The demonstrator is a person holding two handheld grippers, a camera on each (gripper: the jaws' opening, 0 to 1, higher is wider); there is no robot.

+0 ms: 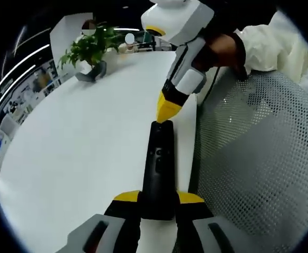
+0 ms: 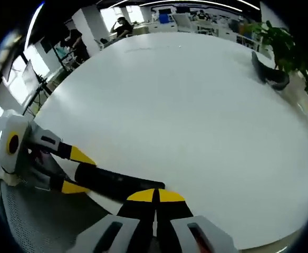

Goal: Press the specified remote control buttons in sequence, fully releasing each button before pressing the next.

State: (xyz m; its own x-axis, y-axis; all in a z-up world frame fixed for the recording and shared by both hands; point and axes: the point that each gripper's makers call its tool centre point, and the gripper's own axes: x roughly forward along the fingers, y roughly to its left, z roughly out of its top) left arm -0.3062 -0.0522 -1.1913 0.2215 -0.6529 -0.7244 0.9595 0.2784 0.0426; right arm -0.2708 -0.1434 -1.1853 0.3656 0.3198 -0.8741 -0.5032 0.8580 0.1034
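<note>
lying lengthwise along table edge (image 1: 90, 158), black remote (image 1: 159, 168), far tip under right hand-held gripper (image 1: 167, 112)

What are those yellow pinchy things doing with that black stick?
A person is using two tongs at a white table. The left tongs grip one end of a black remote, holding it at the table's edge. The right tongs, shut, have their yellow tips at the remote's far end, where it has buttons. A plant stands farther back.

long black plastic remote control (image 1: 157, 174): looking glossy
broad white table (image 1: 80, 153): showing smooth, matt
grey mesh chair back (image 1: 259, 163): looking perforated, woven
</note>
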